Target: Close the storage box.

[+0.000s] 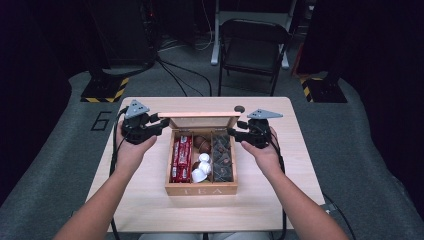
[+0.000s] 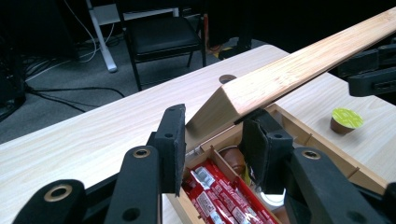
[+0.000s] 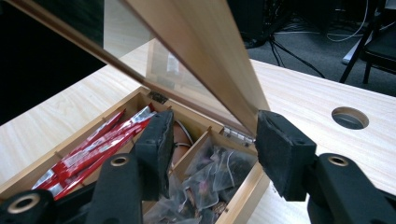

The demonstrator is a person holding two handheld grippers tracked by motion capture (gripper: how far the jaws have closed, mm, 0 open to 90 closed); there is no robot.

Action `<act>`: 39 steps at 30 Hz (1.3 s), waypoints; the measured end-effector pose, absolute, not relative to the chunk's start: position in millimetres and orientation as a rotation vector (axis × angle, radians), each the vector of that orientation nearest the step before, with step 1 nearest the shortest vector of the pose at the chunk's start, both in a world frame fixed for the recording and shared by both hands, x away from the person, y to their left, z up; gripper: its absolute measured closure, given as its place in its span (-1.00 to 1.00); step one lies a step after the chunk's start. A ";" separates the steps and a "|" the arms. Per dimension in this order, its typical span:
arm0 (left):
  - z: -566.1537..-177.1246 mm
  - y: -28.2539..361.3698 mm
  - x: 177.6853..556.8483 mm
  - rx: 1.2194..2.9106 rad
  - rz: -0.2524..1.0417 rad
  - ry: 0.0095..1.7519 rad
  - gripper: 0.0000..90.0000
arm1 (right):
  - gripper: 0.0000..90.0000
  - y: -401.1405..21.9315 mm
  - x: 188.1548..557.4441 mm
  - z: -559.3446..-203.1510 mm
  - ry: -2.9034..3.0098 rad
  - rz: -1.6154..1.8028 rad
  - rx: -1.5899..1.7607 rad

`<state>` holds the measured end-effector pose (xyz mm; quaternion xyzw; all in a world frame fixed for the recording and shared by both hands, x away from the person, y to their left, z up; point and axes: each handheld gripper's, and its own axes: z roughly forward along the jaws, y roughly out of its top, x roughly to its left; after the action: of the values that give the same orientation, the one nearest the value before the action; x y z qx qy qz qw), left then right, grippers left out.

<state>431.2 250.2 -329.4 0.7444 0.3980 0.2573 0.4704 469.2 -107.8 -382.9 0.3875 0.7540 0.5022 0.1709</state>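
Tea box (image 1: pixel 201 189) work comes down to the lid (image 1: pixel 202 114), which stands raised on its rear hinges with a gripper at each end. The left gripper (image 1: pixel 161 123) has its jaws about the lid's left end: in the left gripper view (image 2: pixel 212 135) the wooden corner sits between the two black pads, which look closed against it, so I read this as a clenched hold on the lid. The right gripper (image 1: pixel 234 132) sits at the lid's right end by the hinge (image 3: pixel 232 134); in the right gripper view (image 3: pixel 212 140) its jaws stand apart with the lid edge running down between them and a clear gap at the near pad, so it looks released rather than gripping.

From the left gripper the lid runs off toward two o'clock; from the right one it rises toward eleven o'clock. Below both lie the compartments: red packets (image 1: pixel 181 158) on the left, capsules (image 1: pixel 201 167) in the middle, tea bags (image 1: pixel 222 159) on the right. The box sits mid-table, its front wall toward the person. A green-topped capsule (image 2: pixel 346 120) rests on the table (image 1: pixel 280 165) beyond it.

To do this step well, I would keep the left hold steady, follow the hinge's arc without twisting the lid, and bring the right jaws clear sideways without nudging it.
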 end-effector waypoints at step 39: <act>-374.7 258.3 381.7 1.836 0.535 0.965 0.31 | 0.02 -115.0 396.4 -368.9 2.154 1.388 0.866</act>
<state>381.7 258.3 -374.7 0.7522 0.3954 0.2192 0.4794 396.4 -115.0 -368.9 0.3127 0.7774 0.5009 0.2167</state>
